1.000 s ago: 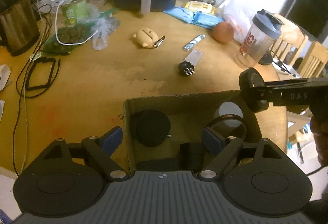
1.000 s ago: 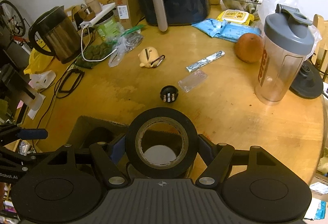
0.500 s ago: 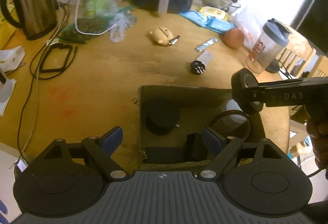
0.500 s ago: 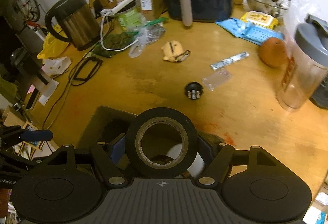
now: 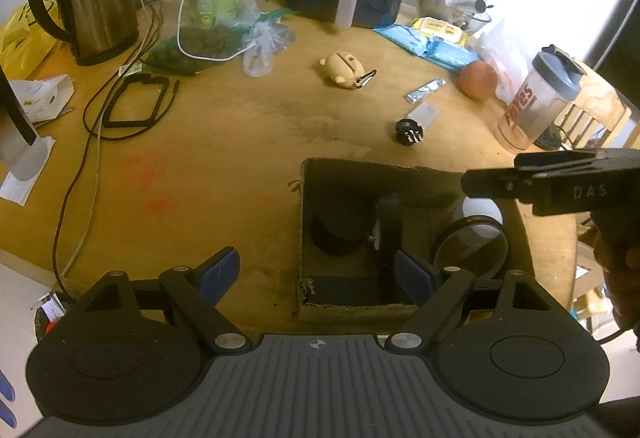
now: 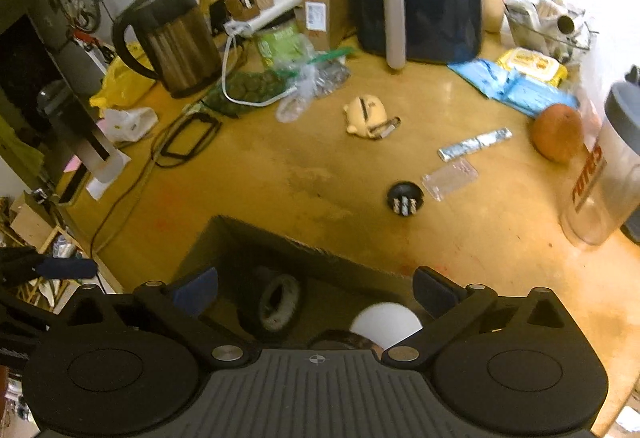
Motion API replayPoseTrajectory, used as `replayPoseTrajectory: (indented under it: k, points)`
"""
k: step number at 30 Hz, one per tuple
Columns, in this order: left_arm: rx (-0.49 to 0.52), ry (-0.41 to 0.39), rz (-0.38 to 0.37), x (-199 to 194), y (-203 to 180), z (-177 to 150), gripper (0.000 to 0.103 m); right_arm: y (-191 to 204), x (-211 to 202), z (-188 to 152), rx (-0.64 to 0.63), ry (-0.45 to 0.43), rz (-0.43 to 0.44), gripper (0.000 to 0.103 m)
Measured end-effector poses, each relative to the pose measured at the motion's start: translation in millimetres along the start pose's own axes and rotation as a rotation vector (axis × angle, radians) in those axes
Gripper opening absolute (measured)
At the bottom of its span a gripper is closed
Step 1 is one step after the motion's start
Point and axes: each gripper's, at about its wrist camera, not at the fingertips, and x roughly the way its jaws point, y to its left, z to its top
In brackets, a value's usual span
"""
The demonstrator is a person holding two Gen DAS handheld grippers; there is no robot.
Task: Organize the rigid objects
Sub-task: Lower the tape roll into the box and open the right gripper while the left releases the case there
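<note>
Black tape roll [image 6: 276, 302] blurred inside cardboard box [image 6: 224, 234], right gripper [image 6: 316, 288] jaws opening, empty; left gripper [image 5: 316, 274] open, empty

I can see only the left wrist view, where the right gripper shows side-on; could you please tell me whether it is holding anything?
Observer: No. In the right wrist view the right gripper has its jaws opening, with nothing between them.
Operator: Thank you. Is anything in the box right below it?
Observer: Yes, a black tape roll shows inside the cardboard box, its hole facing the camera. It is blurred, so I cannot tell whether it has settled.
</note>
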Motion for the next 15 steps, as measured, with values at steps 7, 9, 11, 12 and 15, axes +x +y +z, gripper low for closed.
replayPoseTrajectory:
  k: [7, 9, 11, 12, 15]
  points:
    - [0.023, -0.006, -0.009, 1.9, -3.3, 5.0, 0.085, -6.8, -2.7, -11.0, 0.004, 0.015, -0.046, 0.103]
    - [0.032, -0.010, -0.012, 2.2, -4.8, 7.3, 0.085, -9.2, -3.1, -13.2, 0.004, 0.018, -0.063, 0.103]
    - [0.043, -0.015, -0.015, 2.3, -7.3, 10.3, 0.085, -12.5, -3.5, -15.1, 0.013, 0.019, -0.079, 0.103]
    - [0.048, -0.017, -0.016, 2.5, -8.0, 11.8, 0.085, -14.7, -3.7, -16.1, 0.021, 0.019, -0.086, 0.103]
    - [0.062, -0.021, -0.018, 3.7, -11.1, 17.3, 0.085, -20.5, -4.9, -17.5, 0.043, 0.016, -0.101, 0.103]
